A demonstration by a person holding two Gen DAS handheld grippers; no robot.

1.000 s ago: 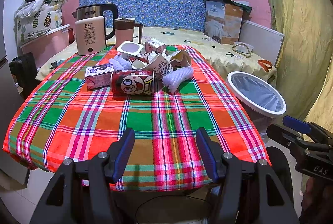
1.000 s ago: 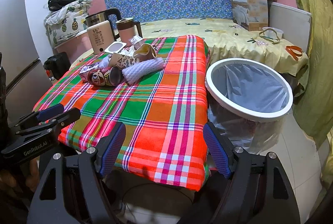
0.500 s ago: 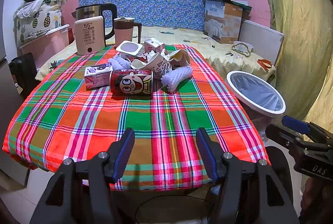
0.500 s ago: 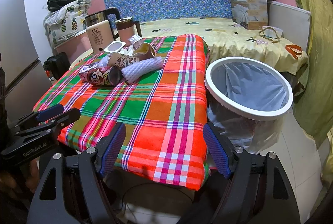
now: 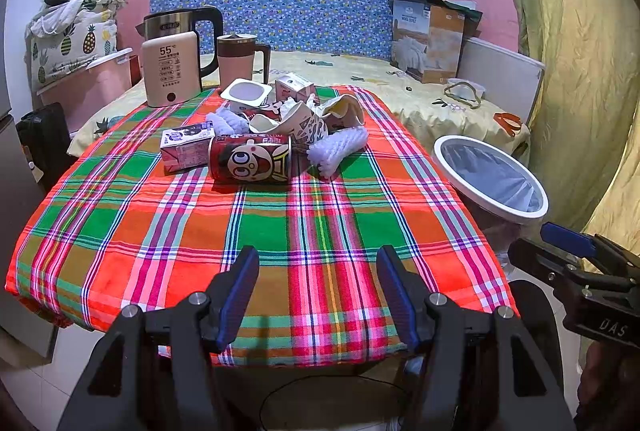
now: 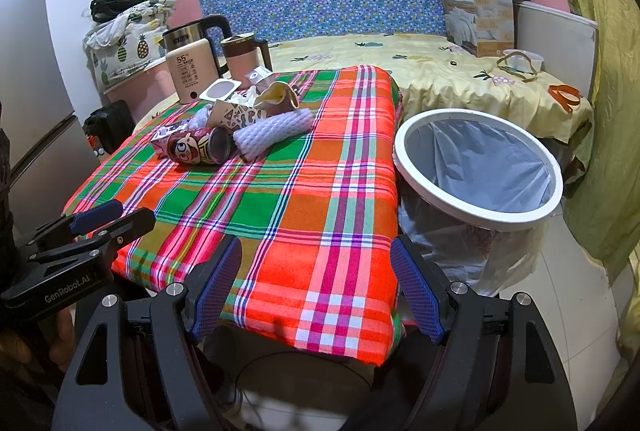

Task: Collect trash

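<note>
Trash for collection lies heaped at the far end of the plaid-covered worktop (image 5: 320, 215), well ahead of both tongs: a red cartoon-face can (image 5: 250, 159) on its side nearest, a small milk carton (image 5: 185, 147) touching it on the left, a white foam net sleeve (image 5: 340, 147) to its right, and crumpled paper cups (image 5: 296, 123) and a yoghurt tub (image 5: 245, 89) behind. Against the views of the preceding second almost nothing differs: the heap sits marginally higher and closer in the left wrist view, which suggests only a slight advance, and no item has been disturbed; collection, by this evidence, has not begun. Left tongs (image 5: 318, 291) stand wide apart over the near edge of the cloth, holding and touching nothing. Right tongs (image 6: 316, 291) are likewise spread wide and empty, poised over the near right corner. A lined bin (image 6: 478, 167) with a white rim stands just beyond the right edge of the worktop, ahead and to the right of the right tongs, seemingly empty. A kettle (image 5: 180, 27) and a mug (image 5: 238, 61) stand beyond the heap.
</note>
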